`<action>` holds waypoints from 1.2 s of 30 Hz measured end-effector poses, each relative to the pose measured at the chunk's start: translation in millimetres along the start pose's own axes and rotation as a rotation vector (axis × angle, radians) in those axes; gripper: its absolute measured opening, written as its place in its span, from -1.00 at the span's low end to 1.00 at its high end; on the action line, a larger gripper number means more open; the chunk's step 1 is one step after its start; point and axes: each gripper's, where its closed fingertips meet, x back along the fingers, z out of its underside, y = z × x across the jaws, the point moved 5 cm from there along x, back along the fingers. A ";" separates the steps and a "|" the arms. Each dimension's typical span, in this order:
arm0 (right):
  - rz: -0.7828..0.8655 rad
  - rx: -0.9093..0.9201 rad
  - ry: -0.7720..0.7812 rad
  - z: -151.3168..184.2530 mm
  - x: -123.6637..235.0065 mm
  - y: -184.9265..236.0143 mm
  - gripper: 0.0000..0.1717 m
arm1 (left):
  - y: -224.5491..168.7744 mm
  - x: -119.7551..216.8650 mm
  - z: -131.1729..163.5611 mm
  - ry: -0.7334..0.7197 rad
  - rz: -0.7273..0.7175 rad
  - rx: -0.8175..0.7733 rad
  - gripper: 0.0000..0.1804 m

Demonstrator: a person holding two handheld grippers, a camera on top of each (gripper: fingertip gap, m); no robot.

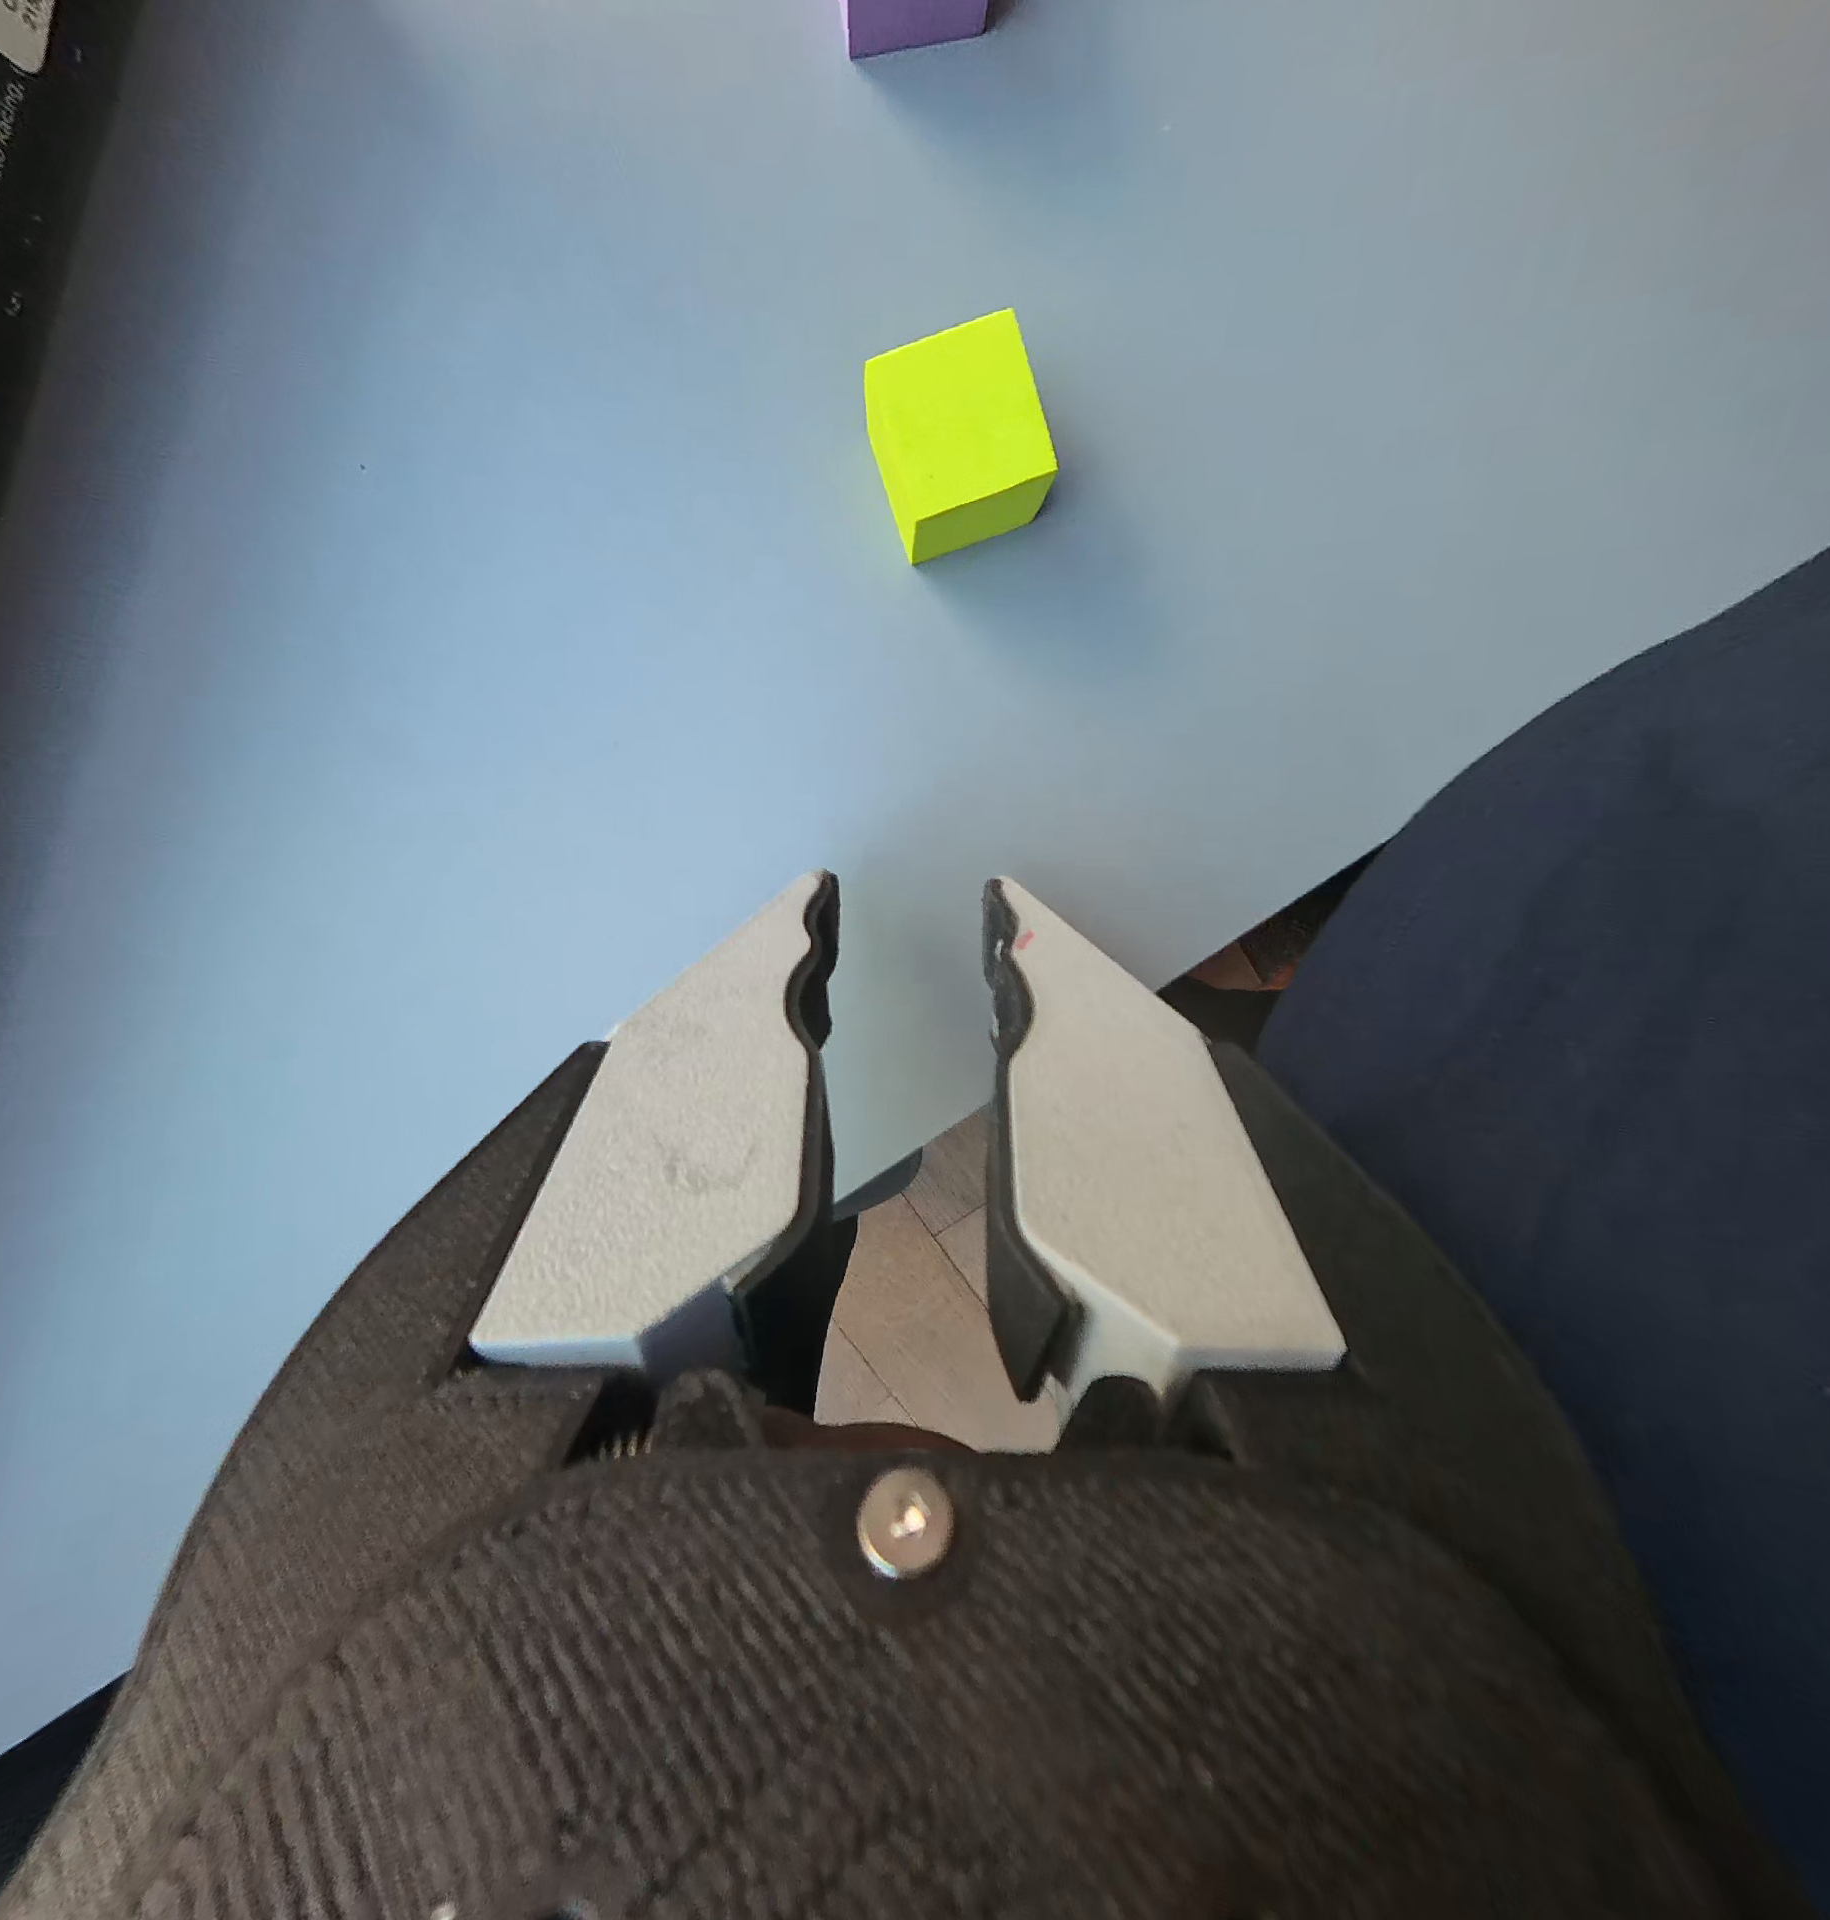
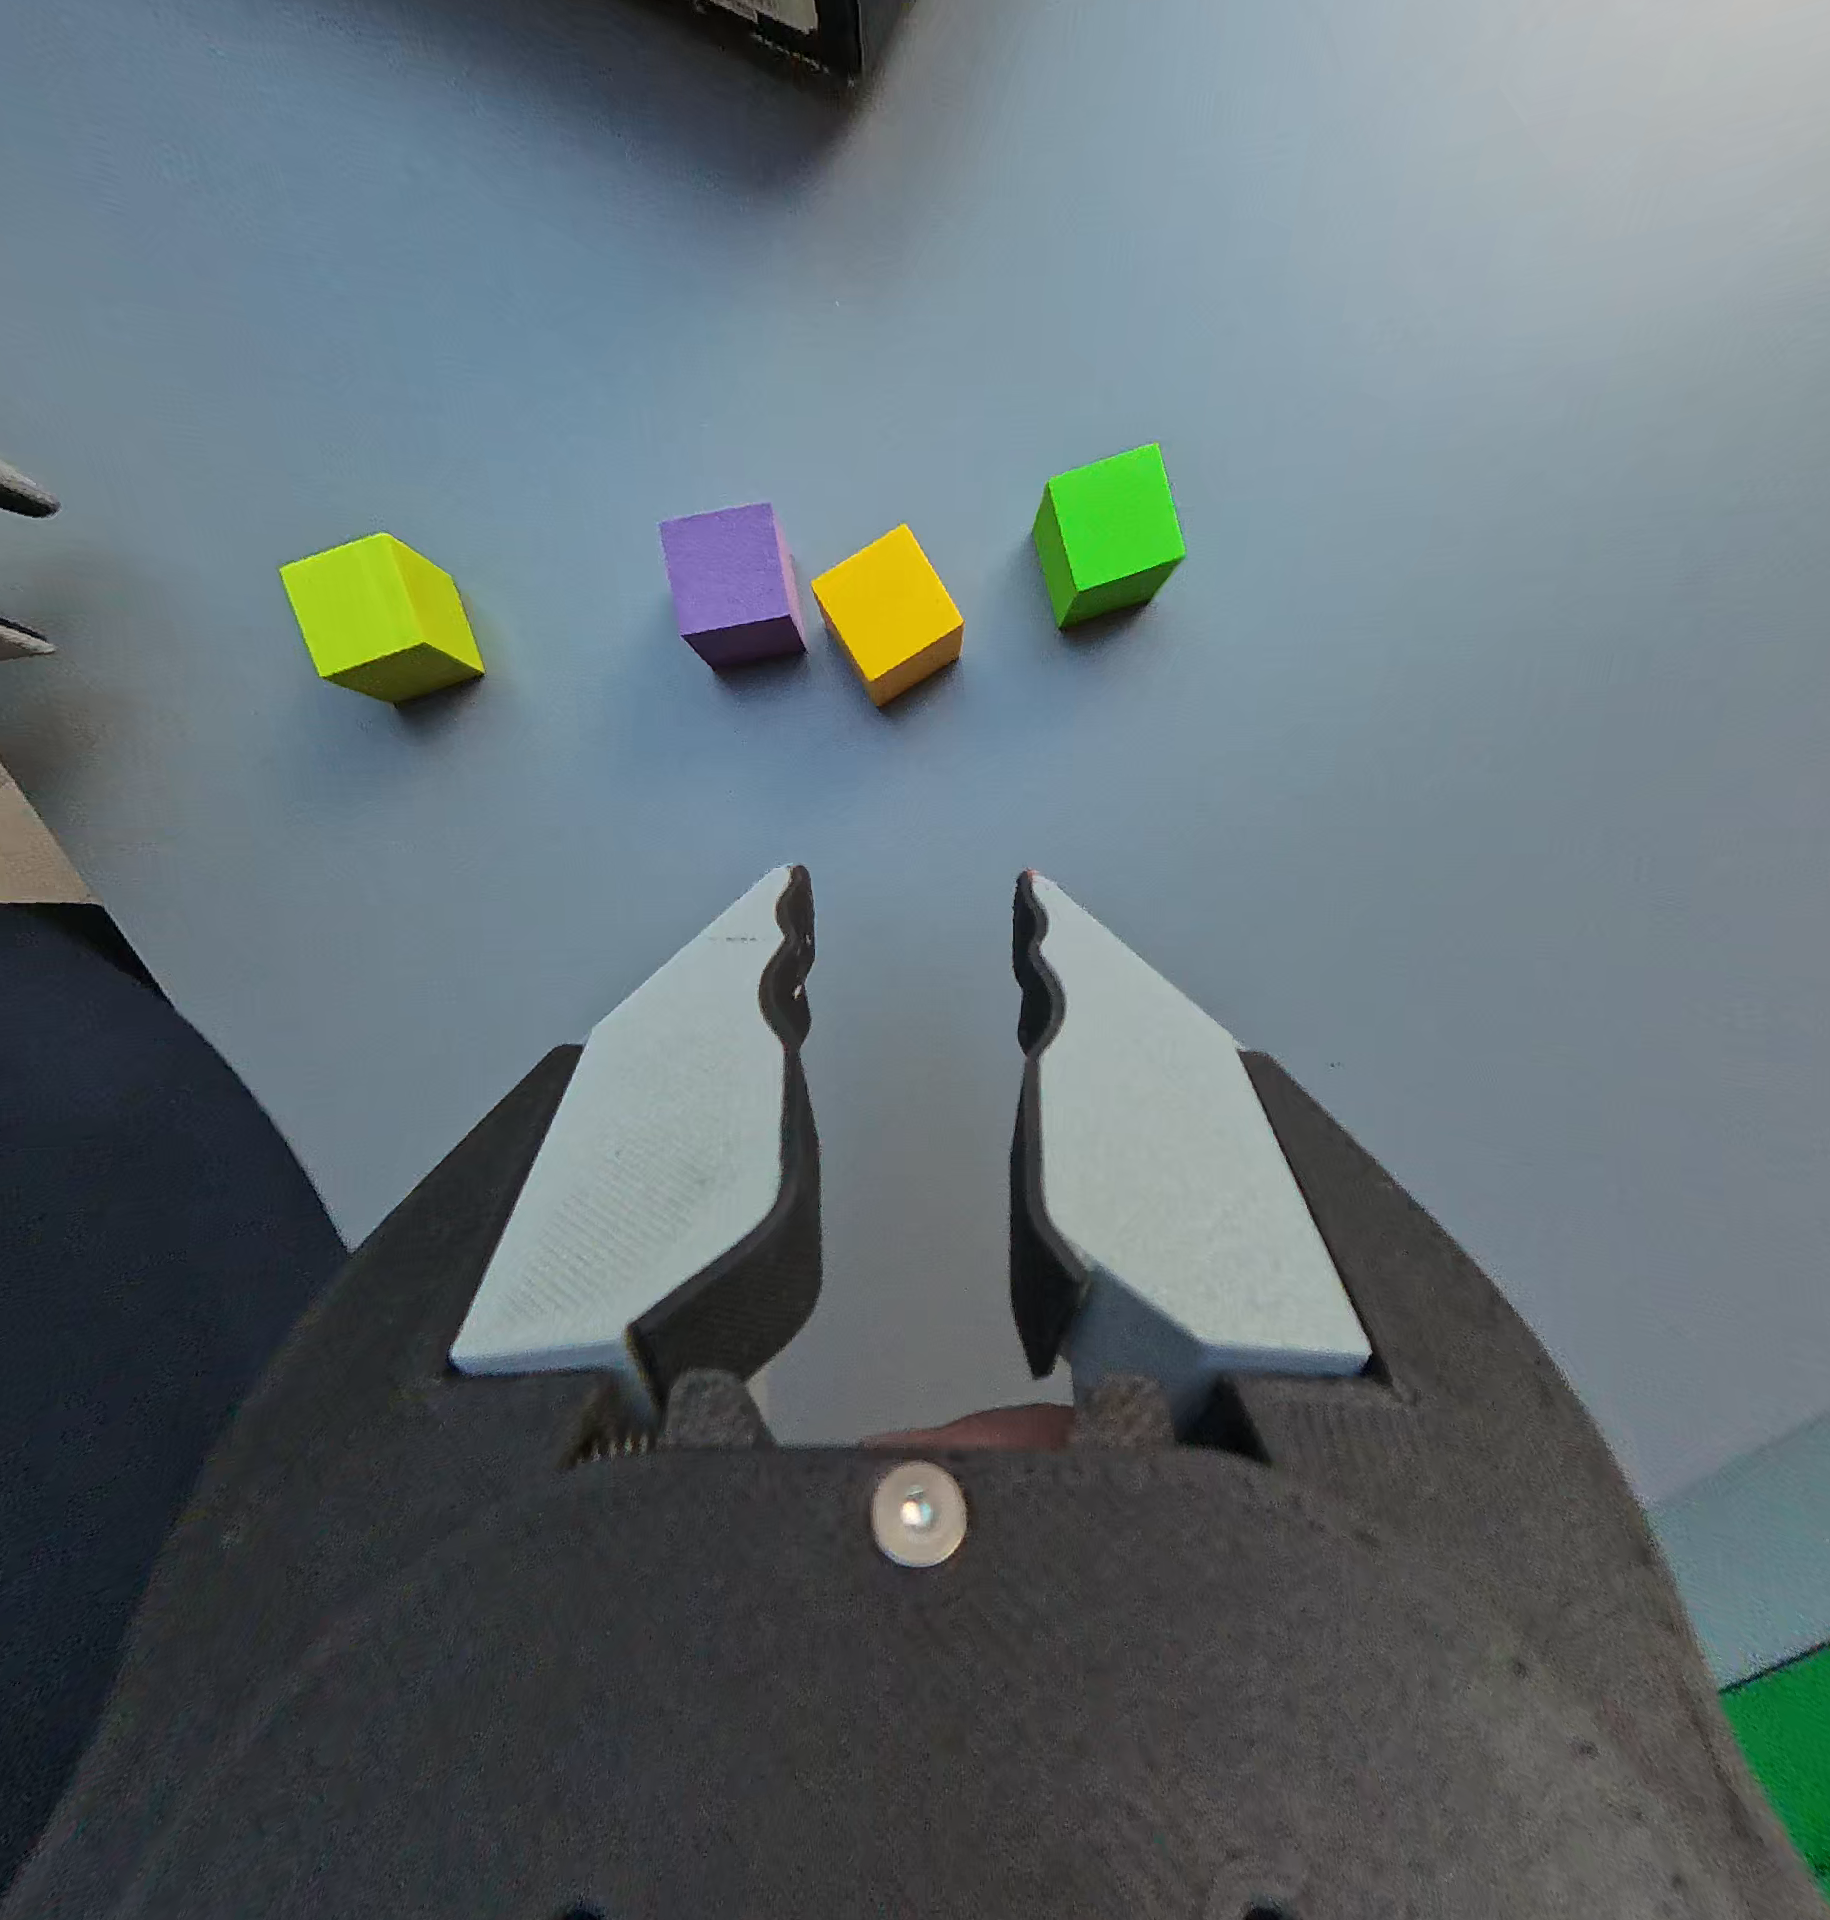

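Left gripper (image 1: 911, 883): grey fingers (image 1: 682, 1122) with black wavy pads stand narrowly parted, nothing between them, poised over the near edge of the blue table (image 1: 475, 623). Lime-yellow cube (image 1: 958, 436) sits on the table straight ahead of these fingertips, well apart from them. Beyond the lime-yellow cube, at the top edge of the left wrist view, a purple cube (image 1: 916, 26) shows in part. Dark navy fabric (image 1: 1565, 1039) covers the table edge to the right of the lime-yellow cube; a black box with print (image 1: 17, 260) lies far to its left. Right gripper (image 2: 911, 878): fingers parted somewhat wider, grasp bare, hovering over open table. Ahead of it runs a row of four cubes: lime-yellow cube (image 2: 381, 618) at the left end, then purple cube (image 2: 734, 582) just beside a yellow cube (image 2: 887, 613), their near corners almost touching, then a green cube (image 2: 1108, 535) farthest from the lime-yellow cube. The left gripper's fingertips (image 2: 2, 488) enter at the left edge of the right wrist view, near the lime-yellow cube.
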 end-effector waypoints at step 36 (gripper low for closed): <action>-0.157 0.313 0.139 -58.1 -55.5 33.9 -0.69 | -13.1 12.6 50.8 0.024 0.011 0.120 -0.73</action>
